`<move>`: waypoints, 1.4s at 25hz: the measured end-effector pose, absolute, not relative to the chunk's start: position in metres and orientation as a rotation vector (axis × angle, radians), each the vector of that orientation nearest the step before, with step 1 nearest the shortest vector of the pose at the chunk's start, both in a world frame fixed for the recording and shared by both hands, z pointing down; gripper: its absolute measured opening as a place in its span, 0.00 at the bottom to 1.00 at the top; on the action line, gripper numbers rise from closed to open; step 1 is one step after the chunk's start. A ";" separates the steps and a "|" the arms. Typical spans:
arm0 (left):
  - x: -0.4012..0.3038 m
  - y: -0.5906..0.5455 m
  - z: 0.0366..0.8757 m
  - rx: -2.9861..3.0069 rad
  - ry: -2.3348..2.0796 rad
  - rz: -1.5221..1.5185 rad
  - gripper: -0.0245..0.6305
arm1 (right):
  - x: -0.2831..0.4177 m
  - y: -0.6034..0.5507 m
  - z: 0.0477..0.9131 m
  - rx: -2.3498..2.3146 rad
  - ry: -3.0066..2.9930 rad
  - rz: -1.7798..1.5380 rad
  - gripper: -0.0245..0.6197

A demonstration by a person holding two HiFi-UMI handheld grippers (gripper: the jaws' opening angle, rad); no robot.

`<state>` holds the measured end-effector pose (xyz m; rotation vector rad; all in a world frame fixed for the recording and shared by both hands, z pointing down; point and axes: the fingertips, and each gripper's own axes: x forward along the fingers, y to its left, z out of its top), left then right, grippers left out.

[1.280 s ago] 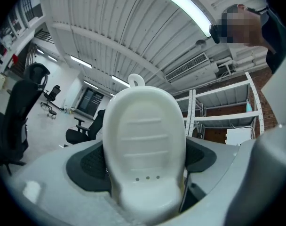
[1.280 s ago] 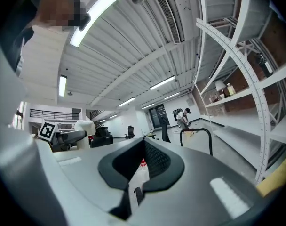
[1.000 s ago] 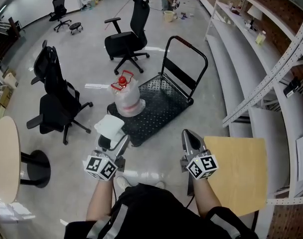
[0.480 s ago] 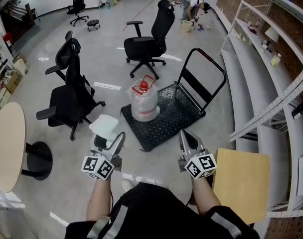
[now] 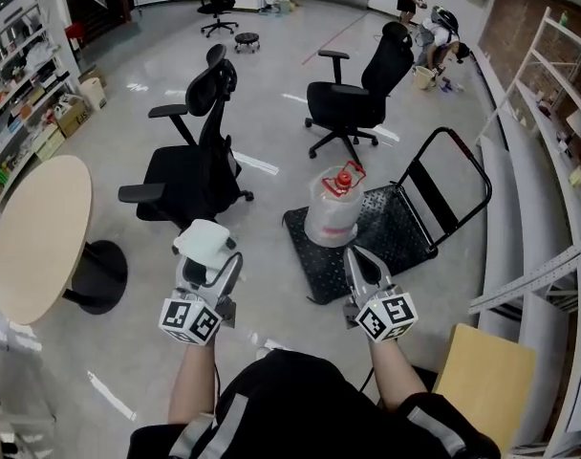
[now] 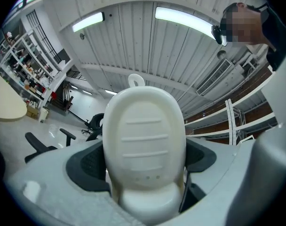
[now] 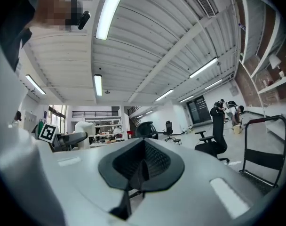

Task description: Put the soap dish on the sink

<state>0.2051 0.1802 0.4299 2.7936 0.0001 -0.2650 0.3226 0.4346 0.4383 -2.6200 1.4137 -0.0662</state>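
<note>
Jaws on the left gripper (image 5: 212, 273) are spread pretty wide and clamped on the soap dish (image 6: 144, 145), with a black pad pressing on each side of it. It's a white oval dish with a few shallow ridges across its face, standing up out of the jaws and pointing away from the person. In the head view it's the white lump poking out past the jaw tips, up in the air over the floor, left of centre and near the person's body.

Right gripper (image 7: 142, 166) is the opposite story: black pads pressed together with nothing between them, so it's empty. Both grippers are held out side by side in front of the person, marker cubes nearest the body.

Room-wise, the floor is shiny grey. A black office chair (image 5: 197, 156) sits just beyond the left gripper, and a second chair (image 5: 353, 98) is farther off to the right. A black flat cart (image 5: 386, 237) with an upright handle is beyond the right gripper, and a plastic-wrapped jug (image 5: 333, 208) with a red cap stands on its left end. A round tan table (image 5: 37, 237) is on the left and a tan board (image 5: 486, 376) is near right. Pale shelving (image 5: 505, 208) runs along the right side. A couple of people (image 5: 434, 27) are bent over way at the far end.
</note>
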 end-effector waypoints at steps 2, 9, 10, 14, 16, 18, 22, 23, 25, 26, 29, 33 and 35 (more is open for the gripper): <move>0.191 0.152 0.431 2.801 -0.066 -0.278 0.75 | 0.321 0.401 0.442 -2.582 1.472 -0.076 0.05; 0.128 0.058 0.428 2.808 -0.296 -0.357 0.75 | 0.296 0.286 0.438 -2.437 1.665 -0.061 0.05; 0.120 0.051 0.429 2.812 -0.328 -0.362 0.75 | 0.291 0.274 0.438 -2.416 1.689 -0.061 0.05; 0.095 0.026 0.431 2.809 -0.460 -0.384 0.75 | 0.283 0.228 0.440 -2.335 1.809 -0.072 0.05; 0.083 0.017 0.433 2.801 -0.528 -0.388 0.75 | 0.281 0.208 0.443 -2.291 1.866 -0.087 0.05; 0.072 0.009 0.435 2.796 -0.596 -0.391 0.75 | 0.282 0.188 0.444 -2.250 1.913 -0.099 0.05; 0.054 -0.013 0.436 2.776 -0.763 -0.399 0.75 | 0.285 0.144 0.448 -2.161 2.027 -0.109 0.05; 0.049 -0.019 0.435 2.769 -0.809 -0.404 0.75 | 0.284 0.131 0.449 -2.136 2.071 -0.107 0.05; 0.040 -0.030 0.432 2.752 -0.900 -0.408 0.75 | 0.282 0.106 0.447 -2.074 2.146 -0.109 0.05; 0.037 -0.034 0.429 2.747 -0.937 -0.413 0.75 | 0.283 0.096 0.445 -2.041 2.172 -0.109 0.05; 0.032 -0.044 0.419 2.742 -1.033 -0.430 0.75 | 0.288 0.065 0.439 -1.956 2.230 -0.103 0.05; 0.017 -0.046 0.420 2.692 -1.185 -0.419 0.75 | 0.282 0.036 0.441 -1.833 2.316 -0.133 0.05; 0.015 -0.043 0.424 2.682 -1.220 -0.403 0.75 | 0.281 0.030 0.442 -1.789 2.334 -0.151 0.05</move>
